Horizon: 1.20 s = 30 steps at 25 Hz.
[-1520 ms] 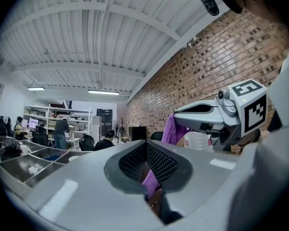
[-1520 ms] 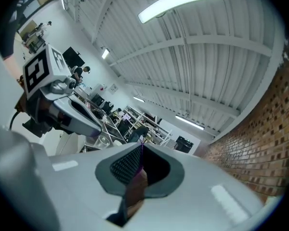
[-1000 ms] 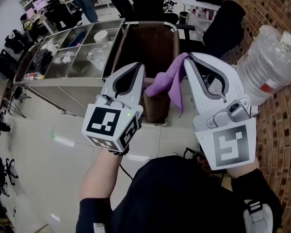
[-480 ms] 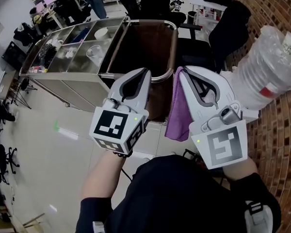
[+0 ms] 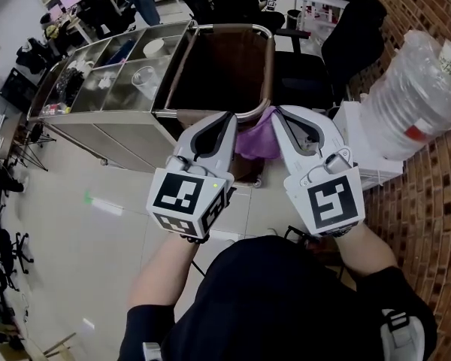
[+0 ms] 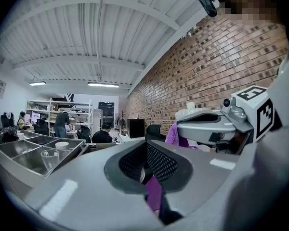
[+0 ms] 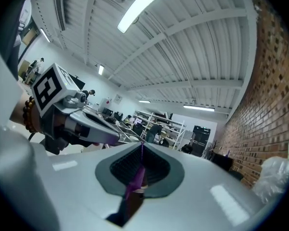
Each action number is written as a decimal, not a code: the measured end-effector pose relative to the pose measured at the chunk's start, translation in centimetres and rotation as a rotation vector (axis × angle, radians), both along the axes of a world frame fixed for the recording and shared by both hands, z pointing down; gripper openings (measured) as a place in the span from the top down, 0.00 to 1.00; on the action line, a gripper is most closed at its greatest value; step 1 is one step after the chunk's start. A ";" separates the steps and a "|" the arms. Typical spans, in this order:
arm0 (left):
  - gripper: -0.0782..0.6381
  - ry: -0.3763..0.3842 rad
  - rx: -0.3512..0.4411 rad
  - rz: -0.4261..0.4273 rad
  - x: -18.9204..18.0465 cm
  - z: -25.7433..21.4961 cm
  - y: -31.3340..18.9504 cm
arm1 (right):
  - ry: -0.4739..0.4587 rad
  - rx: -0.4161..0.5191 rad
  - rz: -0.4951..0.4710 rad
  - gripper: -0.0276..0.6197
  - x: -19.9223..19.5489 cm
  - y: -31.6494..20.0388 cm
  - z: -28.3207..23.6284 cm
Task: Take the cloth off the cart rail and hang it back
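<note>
The purple cloth [image 5: 253, 140] is off the cart rail [image 5: 269, 74]; it hangs bunched between the 2 grippers, near the front corner of the rail; I cannot tell if it touches the rail, because the grippers cover most of it in the head view. The jaws of the left gripper [image 5: 225, 119] are closed on a thin purple fold; the jaws of the right gripper [image 5: 280, 113] are also closed tight on a purple edge.

What could go wrong, in my judgement: each pair of jaws pinches only a small part of the cloth, so a quick pull apart could draw the fold out of 1 grip; the 2 grippers stand very near each other, so the cloth is gathered, and if it is laid on the rail like this it may sit as a lump and slide off; if too much length falls on 1 side of the rail, its weight could drag it into the brown bag [image 5: 225, 66] or onto the floor.

Count: 1 cloth; 2 grippers; 1 cart with 1 curved rail; 1 large water bottle [image 5: 421, 89] by the brick wall.
</note>
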<state>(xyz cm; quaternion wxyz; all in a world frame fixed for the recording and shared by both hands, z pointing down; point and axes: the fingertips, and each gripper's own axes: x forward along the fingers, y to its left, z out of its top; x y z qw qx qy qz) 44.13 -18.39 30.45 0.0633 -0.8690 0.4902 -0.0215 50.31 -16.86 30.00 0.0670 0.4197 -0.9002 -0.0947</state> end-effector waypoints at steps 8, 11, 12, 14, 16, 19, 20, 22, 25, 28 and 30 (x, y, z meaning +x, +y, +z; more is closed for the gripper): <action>0.90 -0.080 0.015 -0.027 -1.2 0.9 -1.7 | 0.049 0.235 -0.095 0.95 -4.4 -4.0 -0.9; 0.90 -0.087 0.009 -0.035 -1.5 1.2 -2.1 | 0.056 0.226 -0.095 0.95 -5.3 -4.7 -0.7; 0.90 -0.088 0.006 -0.038 -1.7 1.4 -2.2 | 0.058 0.222 -0.096 0.95 -5.6 -4.8 -0.6; 0.90 -0.086 -0.003 -0.041 -2.0 1.7 -2.4 | 0.061 0.214 -0.098 0.95 -6.1 -4.9 -0.3; 0.90 -0.082 -0.011 -0.040 -2.3 1.9 -2.4 | 0.063 0.203 -0.099 0.95 -6.4 -4.8 0.1; 0.90 -0.080 -0.015 -0.036 -2.5 2.0 -2.2 | 0.063 0.192 -0.097 0.95 -6.6 -4.6 0.3; 0.90 -0.081 -0.016 -0.033 -2.5 2.0 -2.2 | 0.063 0.192 -0.095 0.95 -6.5 -4.5 0.3; 0.90 -0.082 -0.016 -0.028 -2.4 2.1 -2.0 | 0.064 0.194 -0.092 0.95 -6.6 -4.2 0.2; 0.90 -0.088 -0.024 -0.023 -2.5 2.4 -1.9 | 0.062 0.193 -0.088 0.95 -6.6 -4.0 0.1; 0.90 -0.091 -0.032 -0.021 -2.6 2.6 -1.9 | 0.059 0.190 -0.087 0.95 -6.6 -3.9 0.0; 0.89 -0.090 -0.035 -0.019 -2.7 2.7 -1.9 | 0.058 0.190 -0.087 0.95 -6.7 -3.7 0.1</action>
